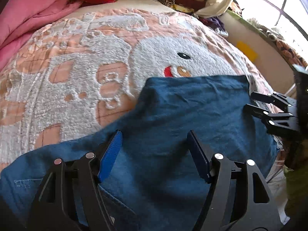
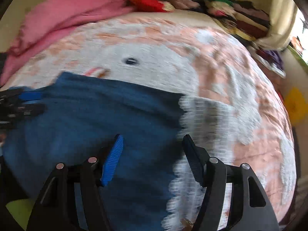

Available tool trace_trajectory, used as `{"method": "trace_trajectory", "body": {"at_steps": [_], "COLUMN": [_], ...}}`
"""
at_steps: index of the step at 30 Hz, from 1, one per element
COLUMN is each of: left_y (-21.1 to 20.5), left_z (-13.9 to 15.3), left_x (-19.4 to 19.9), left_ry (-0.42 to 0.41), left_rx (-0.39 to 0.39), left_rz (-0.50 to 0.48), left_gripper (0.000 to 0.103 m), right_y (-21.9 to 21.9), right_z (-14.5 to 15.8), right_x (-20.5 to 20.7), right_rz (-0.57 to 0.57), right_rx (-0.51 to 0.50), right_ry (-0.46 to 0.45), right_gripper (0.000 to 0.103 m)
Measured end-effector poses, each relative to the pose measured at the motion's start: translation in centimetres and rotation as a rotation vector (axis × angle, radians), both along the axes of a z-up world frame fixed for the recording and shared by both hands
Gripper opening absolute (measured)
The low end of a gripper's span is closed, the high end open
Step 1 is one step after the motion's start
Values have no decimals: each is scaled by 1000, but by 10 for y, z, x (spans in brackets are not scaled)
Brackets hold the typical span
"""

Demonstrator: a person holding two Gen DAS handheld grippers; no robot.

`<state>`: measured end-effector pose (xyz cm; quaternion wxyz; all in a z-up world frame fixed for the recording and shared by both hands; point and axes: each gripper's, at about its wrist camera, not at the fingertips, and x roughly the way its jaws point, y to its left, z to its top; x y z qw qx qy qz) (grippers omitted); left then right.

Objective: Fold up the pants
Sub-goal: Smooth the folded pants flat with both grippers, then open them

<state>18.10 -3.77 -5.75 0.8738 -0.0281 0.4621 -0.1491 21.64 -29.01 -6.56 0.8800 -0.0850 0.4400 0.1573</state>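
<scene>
a big bed blanket [image 1: 80, 61] in peach and white, with a fuzzy animal face on it, fills most of both views. the blue pants [image 1: 173, 119] lie flat on it, at the near edge. a pink quilt [image 1: 28, 15] is bunched up far back on the bed. the left gripper [image 1: 155, 134] hangs over the pants, its jaws wide apart and holding nothing. the right gripper [image 2: 153, 137] is over the pants' edge, jaws wide apart too, holding nothing.

Window daylight; right view motion-blurred.
</scene>
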Motion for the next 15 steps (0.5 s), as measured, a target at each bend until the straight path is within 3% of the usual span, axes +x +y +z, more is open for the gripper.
{"method": "trace_trajectory", "body": {"at_steps": [3,6,9,11,13,15], "left_y": [11,21,19,18,17,17], "left_z": [-2,0,5,10,16,22], "left_x": [-2,-2,-4,-9,-14,-20], "left_ry": [-21,-20,-46,-70,-86,-97], "left_rx": [30,-39,-24,1,15,16], "left_rz": [38,50,57,63,54,50], "left_gripper": [62,62,62,76,78,80], "right_y": [-17,-17,-17,-17,-19,-23], "right_z": [-5,-7,-7,1,12,26], "right_x": [9,12,14,8,1,-9], "right_rz": [-27,-31,-36,-38,-48,-48], "right_rx": [90,92,96,110,111,140], "right_ry": [36,40,41,17,-13,-47], "right_gripper": [66,66,67,73,81,81]}}
